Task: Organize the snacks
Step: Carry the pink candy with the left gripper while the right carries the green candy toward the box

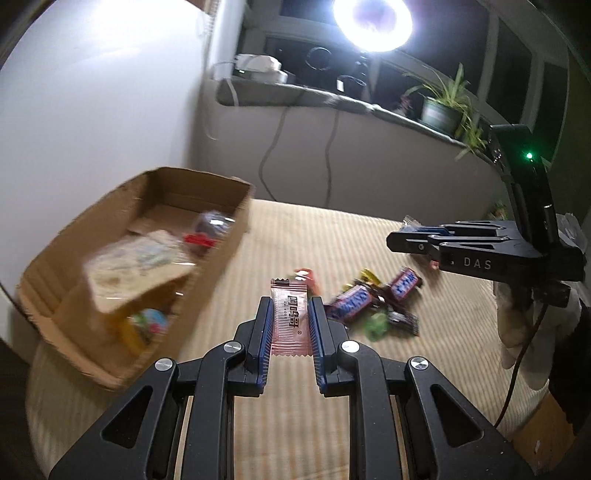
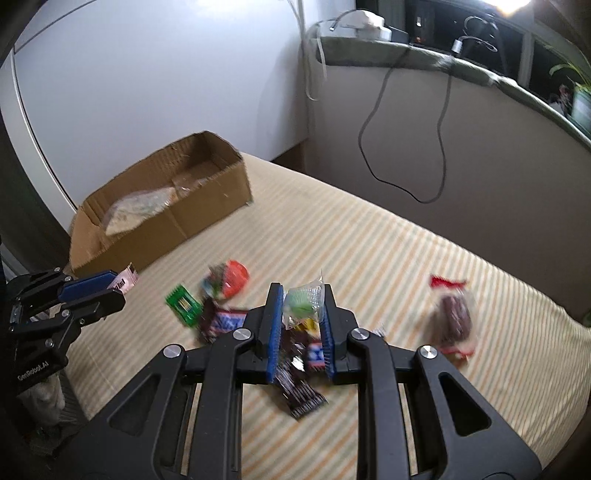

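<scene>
My left gripper (image 1: 290, 306) is shut on a pink snack packet (image 1: 290, 317), held above the striped bed cover just right of the cardboard box (image 1: 207, 269). The box holds several wrapped snacks. My right gripper (image 2: 301, 295) is shut on a clear packet with a green sweet (image 2: 303, 301), lifted over the snack pile (image 2: 221, 317). In the left wrist view the right gripper (image 1: 397, 243) shows side-on at the right. In the right wrist view the left gripper (image 2: 114, 290) with its pink packet (image 2: 123, 282) sits beside the cardboard box (image 2: 207, 206).
Loose snacks lie on the bed: blue-wrapped bars (image 1: 351, 302), a green packet (image 2: 183, 304), a red one (image 2: 234, 278), a brown snack in clear wrap (image 2: 454, 317). A ring lamp (image 1: 373, 22) glares from the windowsill, with a plant (image 1: 443, 107) and hanging cables (image 2: 406, 162).
</scene>
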`<action>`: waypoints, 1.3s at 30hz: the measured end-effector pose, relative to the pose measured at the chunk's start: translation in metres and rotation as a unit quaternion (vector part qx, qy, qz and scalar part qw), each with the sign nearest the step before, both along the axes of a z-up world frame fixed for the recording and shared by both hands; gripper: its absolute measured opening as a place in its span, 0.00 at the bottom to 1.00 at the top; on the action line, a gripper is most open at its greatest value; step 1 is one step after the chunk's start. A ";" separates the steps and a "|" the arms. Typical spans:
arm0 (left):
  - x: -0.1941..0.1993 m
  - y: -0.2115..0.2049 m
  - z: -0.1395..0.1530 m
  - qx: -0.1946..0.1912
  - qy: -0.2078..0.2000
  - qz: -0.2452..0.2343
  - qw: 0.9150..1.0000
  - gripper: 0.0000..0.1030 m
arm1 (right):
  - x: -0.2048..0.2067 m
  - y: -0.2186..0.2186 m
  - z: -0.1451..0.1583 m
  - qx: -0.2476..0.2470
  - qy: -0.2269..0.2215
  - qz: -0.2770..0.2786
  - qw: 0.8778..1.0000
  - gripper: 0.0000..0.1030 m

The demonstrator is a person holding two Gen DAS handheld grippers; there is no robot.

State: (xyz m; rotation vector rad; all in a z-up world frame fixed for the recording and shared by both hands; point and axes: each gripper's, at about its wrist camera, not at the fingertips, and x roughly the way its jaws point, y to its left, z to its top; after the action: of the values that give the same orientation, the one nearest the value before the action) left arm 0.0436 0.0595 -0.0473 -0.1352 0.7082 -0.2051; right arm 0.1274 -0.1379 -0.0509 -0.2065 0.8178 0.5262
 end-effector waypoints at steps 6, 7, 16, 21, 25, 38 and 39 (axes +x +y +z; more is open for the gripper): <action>0.002 0.030 0.002 0.002 -0.007 0.033 0.999 0.17 | 0.011 0.032 0.006 0.001 -0.004 0.021 1.000 0.19; 0.002 0.037 0.002 0.003 -0.008 0.040 0.999 0.17 | 0.013 0.037 0.008 0.001 -0.005 0.026 1.000 0.19; 0.004 0.076 0.000 0.004 -0.008 0.082 0.997 0.17 | 0.030 0.093 0.015 0.004 -0.010 0.063 0.998 0.19; 0.004 0.088 -0.005 0.005 -0.003 0.091 0.996 0.17 | 0.040 0.123 0.014 0.002 -0.010 0.082 0.997 0.19; 0.004 0.096 -0.008 0.004 0.001 0.096 0.995 0.17 | 0.051 0.143 0.014 0.002 -0.007 0.095 0.995 0.19; 0.009 0.108 -0.015 0.002 0.009 0.104 0.995 0.17 | 0.085 0.201 0.000 0.011 0.020 0.120 0.993 0.19; 0.010 0.109 -0.015 0.002 0.010 0.105 0.994 0.17 | 0.087 0.205 -0.003 0.010 0.023 0.120 0.992 0.19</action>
State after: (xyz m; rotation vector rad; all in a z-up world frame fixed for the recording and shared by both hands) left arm 0.0536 0.1683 -0.0626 -0.2074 0.7081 -0.0017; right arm 0.2148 0.0674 -0.0536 -0.2762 0.8369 0.7672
